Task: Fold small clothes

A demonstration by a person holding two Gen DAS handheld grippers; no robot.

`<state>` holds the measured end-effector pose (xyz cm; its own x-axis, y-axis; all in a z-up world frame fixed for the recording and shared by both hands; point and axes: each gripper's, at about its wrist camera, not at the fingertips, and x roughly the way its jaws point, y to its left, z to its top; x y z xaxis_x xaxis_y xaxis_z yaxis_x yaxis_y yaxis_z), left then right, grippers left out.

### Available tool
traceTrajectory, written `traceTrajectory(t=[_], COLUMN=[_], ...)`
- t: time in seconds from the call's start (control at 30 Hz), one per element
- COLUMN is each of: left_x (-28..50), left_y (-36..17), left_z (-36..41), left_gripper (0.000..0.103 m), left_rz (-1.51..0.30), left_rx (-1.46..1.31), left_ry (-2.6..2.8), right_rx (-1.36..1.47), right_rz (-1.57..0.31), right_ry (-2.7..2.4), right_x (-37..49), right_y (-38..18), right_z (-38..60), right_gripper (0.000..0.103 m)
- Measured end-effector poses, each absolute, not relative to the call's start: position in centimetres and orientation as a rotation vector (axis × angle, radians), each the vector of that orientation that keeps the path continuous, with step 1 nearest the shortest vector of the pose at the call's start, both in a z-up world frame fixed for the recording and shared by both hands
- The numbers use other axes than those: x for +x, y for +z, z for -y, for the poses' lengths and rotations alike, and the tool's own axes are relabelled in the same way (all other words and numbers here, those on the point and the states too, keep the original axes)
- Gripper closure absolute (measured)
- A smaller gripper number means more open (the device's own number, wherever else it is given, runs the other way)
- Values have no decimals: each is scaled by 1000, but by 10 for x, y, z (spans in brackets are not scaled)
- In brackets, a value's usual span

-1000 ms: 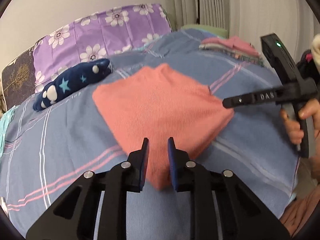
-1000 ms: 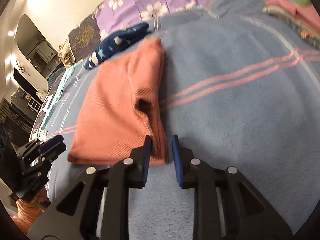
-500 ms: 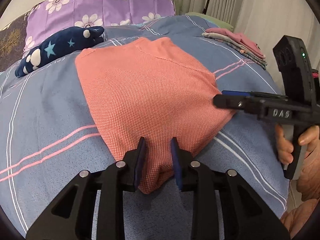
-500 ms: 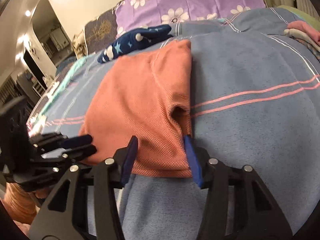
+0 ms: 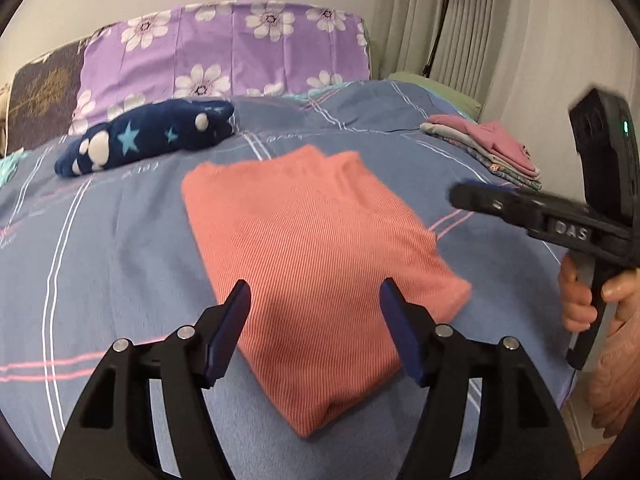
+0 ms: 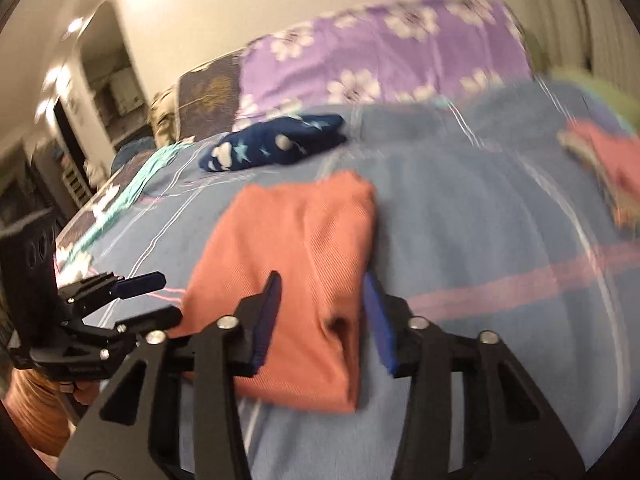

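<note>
While the folded coral garment (image 5: pixel 316 264) lies flat on the blue striped bed cover (image 5: pixel 112 248), we hold both tongs just above its near edge. Our left tongs (image 5: pixel 314 330) have just been opening and now stand spread wide, their blue pads (image 5: pixel 228 332) on either side of the garment's near left corner without pressing on it. Seen from our right camera, the same tongs (image 6: pixel 138 294) float at the left of the garment, jaws apart and holding nothing.

Our right tongs (image 6: pixel 320 320) have just been closing a little, yet a clear gap remains; the garment's near right corner (image 6: pixel 320 344) shows between the pads, and the picture is too blurred for us to tell whether either pad touches the cloth. In the left camera they (image 5: pixel 460 196) point in from the right, above the garment's right edge, gripped by a hand (image 5: pixel 588 292).

The garment sits near the middle of the bed, folded into a rough rectangle with a thicker fold along its right side. Beyond it, to the far left, lies a dark blue plush item with stars (image 5: pixel 148 140), apart from the garment. A purple pillow with white flowers (image 5: pixel 228 48) stands at the far end. At the far right, a small stack of folded clothes with pink on top (image 5: pixel 492 148) rests on the bed, well apart from the coral piece.
</note>
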<state>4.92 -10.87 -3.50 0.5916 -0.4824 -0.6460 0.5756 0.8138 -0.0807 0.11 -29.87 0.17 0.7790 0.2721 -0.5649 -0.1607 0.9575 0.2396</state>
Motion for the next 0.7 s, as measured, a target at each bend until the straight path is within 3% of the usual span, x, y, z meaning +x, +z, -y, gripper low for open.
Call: traceTrajectory(t=[0.13,0.3,0.37,0.57,0.63,0.67,0.7], left_x=[60,80,85,74,73,73,73], left_y=[-37,-57,-70,-77,-75,-73,-70], left_z=[113,114,114,124,122,119,116], left_gripper=[36,35,35,28,28,28,28], left_rz=[-720,-797,-825,-796,-792,-793,-797], left_rx=[129,102,115,237,237,226,212], left_ry=[-613,-604,-589,-581,-579,-581,-585], right_rx=[177,205,250,273,275,288,296], right_rz=[-684,-836,-873,-850,-845,-836,-822], right_ry=[295,267,250,267,263,261,253], right_x=[33,74,83,78,74,71,69], right_y=[0,-40,-67,-65,-58,-50,-45], right_z=[286,284,293,298,297,300,305], right_gripper=[83,84,94,96,91,79,54])
